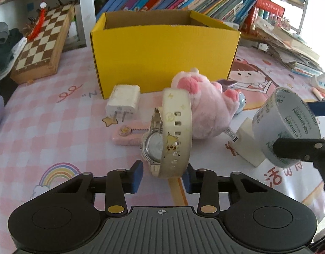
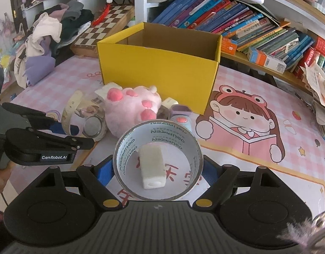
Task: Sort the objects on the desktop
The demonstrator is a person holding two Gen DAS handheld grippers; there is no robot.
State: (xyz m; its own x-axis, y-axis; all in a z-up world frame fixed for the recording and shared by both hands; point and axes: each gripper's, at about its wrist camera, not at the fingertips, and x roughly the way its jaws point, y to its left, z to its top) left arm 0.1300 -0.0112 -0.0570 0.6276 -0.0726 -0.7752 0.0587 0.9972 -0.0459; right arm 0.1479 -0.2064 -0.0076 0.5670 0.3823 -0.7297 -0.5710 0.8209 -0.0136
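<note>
Cream-strapped and metal-cased, a wristwatch [image 1: 168,139] stands on edge between the blue pads of the left gripper [image 1: 162,176], which looks closed on the strap's lower loop, its long axis rising toward the yellow cardboard box [image 1: 164,57] at the table's [image 1: 56,127] far edge and its glass face turned left. Beside it, the right gripper [image 2: 158,174] clamps a tape roll [image 2: 158,160], bore facing forward. Judged from here, each should travel level above the box rim before release.

Our left gripper [image 1: 162,178] clamped on watch strap [image 1: 177,131]; our right gripper [image 2: 157,169] clamped across tape roll [image 2: 158,160].
</note>
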